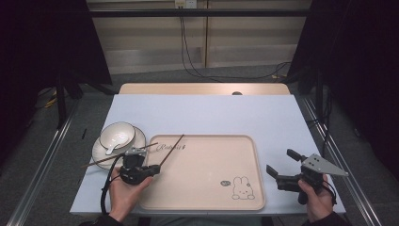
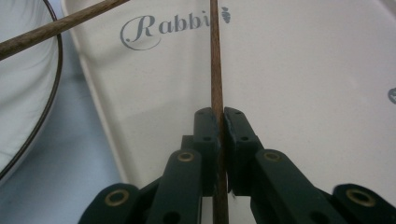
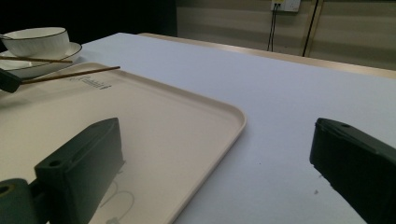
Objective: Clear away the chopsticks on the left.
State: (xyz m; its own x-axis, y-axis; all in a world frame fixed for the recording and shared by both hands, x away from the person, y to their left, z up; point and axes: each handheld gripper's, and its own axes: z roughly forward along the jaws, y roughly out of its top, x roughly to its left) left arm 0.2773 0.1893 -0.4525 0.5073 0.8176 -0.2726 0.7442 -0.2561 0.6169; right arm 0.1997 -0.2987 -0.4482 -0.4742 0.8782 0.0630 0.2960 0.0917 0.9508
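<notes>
A dark wooden chopstick (image 1: 172, 149) slants over the left end of the beige rabbit tray (image 1: 207, 188). My left gripper (image 1: 157, 168) is shut on its near end. In the left gripper view the chopstick (image 2: 216, 70) runs straight up from between the closed jaws (image 2: 219, 122), over the tray's "Rabbit" lettering. A second chopstick (image 1: 117, 157) lies across the plate's rim and the tray's left edge. My right gripper (image 1: 281, 161) hovers right of the tray, open and holding nothing; its jaws (image 3: 217, 135) stand wide apart over the tray's corner.
A white bowl (image 1: 117, 135) with a spoon in it sits on a white plate (image 1: 99, 151) left of the tray. White table (image 1: 211, 113) stretches beyond. The table's right edge is near my right hand. Cables hang at the back wall.
</notes>
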